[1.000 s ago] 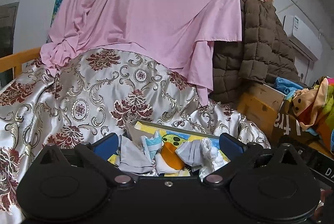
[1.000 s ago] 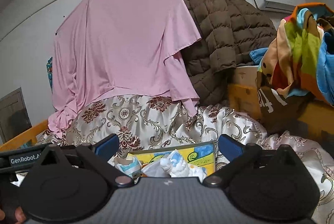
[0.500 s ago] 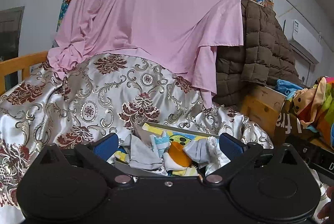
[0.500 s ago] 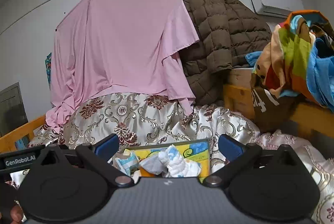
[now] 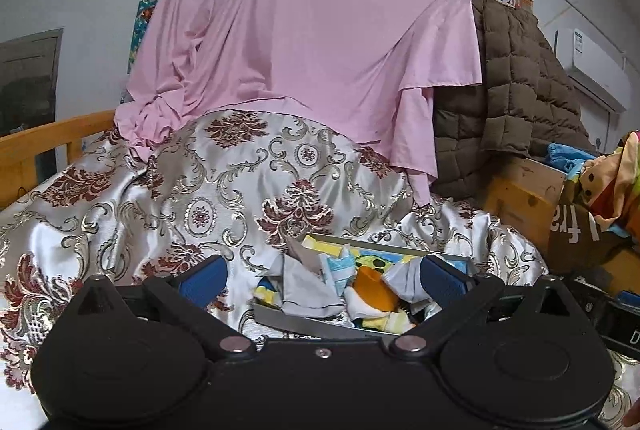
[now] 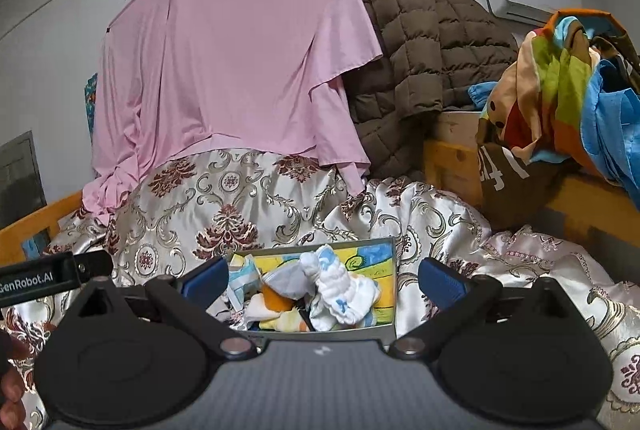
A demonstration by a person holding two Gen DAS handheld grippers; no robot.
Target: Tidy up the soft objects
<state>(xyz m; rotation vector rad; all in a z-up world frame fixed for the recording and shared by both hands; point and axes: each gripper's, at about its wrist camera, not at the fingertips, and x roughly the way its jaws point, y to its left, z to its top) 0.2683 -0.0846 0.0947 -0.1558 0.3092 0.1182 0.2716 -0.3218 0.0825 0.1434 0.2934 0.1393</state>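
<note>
A metal tray (image 5: 316, 326) with a cartoon print lies on the floral satin bedspread (image 5: 224, 197). It holds a jumble of small socks and cloths: a grey one (image 5: 308, 286), an orange-toed one (image 5: 374, 292), a white fluffy one (image 6: 340, 290). The tray also shows in the right wrist view (image 6: 394, 290). My left gripper (image 5: 322, 280) is open and empty, its blue pads either side of the tray's near edge. My right gripper (image 6: 322, 280) is open and empty, just short of the tray.
A pink sheet (image 5: 312, 41) hangs behind the bed. A brown quilted coat (image 6: 424, 41) drapes over boxes at the right. Colourful clothes (image 6: 568, 85) pile on a wooden rail (image 6: 448, 161). A wooden bed rail (image 5: 44, 141) runs at the left.
Both grippers have pulled back and tilted a little, so the tray and socks sit higher and fuller in view. Both stay open and empty.
</note>
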